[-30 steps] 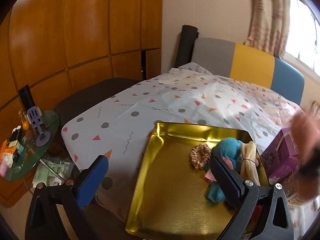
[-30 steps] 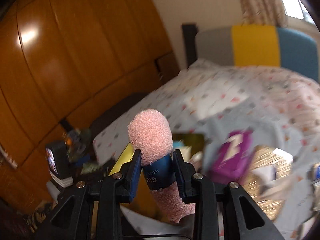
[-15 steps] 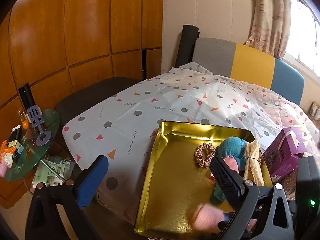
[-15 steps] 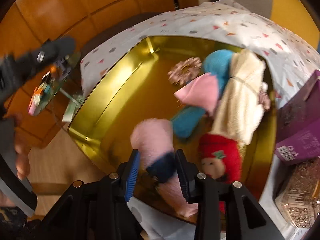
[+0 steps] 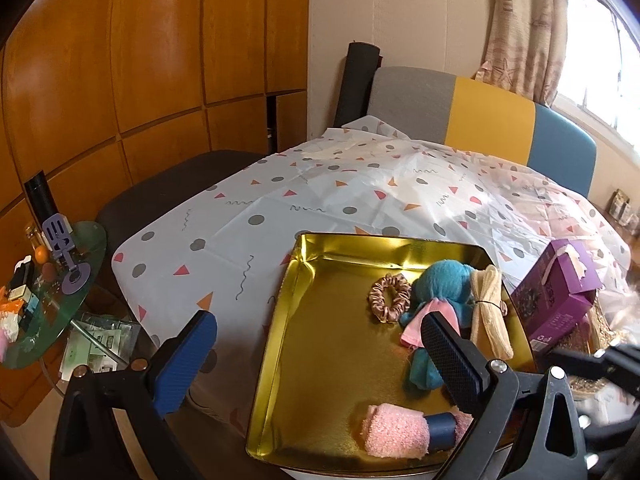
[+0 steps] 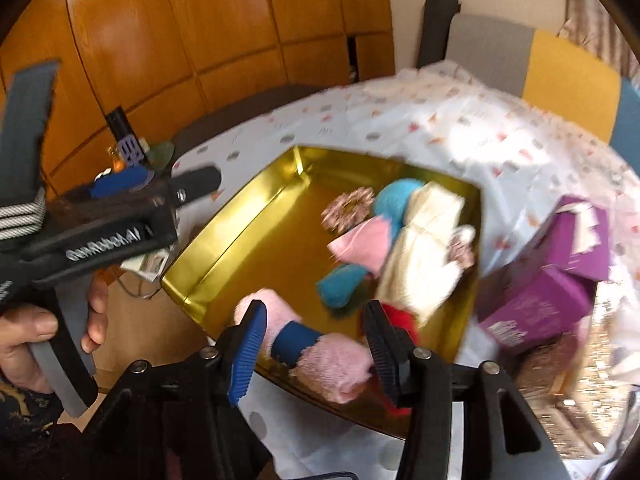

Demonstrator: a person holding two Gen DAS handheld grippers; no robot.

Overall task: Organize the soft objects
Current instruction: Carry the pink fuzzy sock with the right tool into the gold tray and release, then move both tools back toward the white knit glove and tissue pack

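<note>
At the far left of the right wrist view, a hand [image 6: 36,344] grips the handle of the left claw [image 5: 316,356], which in its own view hovers wide open and empty over the near-left part of the gold tray [image 5: 280,344], one finger over the patterned cloth on the desk [image 5: 224,240]. Rightward, at the tray's near edge, the rolled pink towel with its navy band [image 5: 400,432] lies on the tray floor. The right claw [image 6: 316,344] straddles it: its jaws have just been opening, and the pads now stand clear of the roll on both sides, so the towel looks released rather than held. Further right and back, a satin scrunchie [image 5: 389,298], a teal plush toy [image 5: 444,284], a pink cloth [image 5: 428,318] and a cream bundle [image 5: 490,312] cluster along the tray's right side, with a red item [image 6: 400,320] close by the right claw. Outside the tray, right again, sits a purple box [image 5: 560,292].

To finish this placement well, the right claw should probably widen a little more and back straight out along its own line, so neither pad drags the roll over the low rim. The towel sits very near that edge, so a sideways exit risks tipping it out.
</note>
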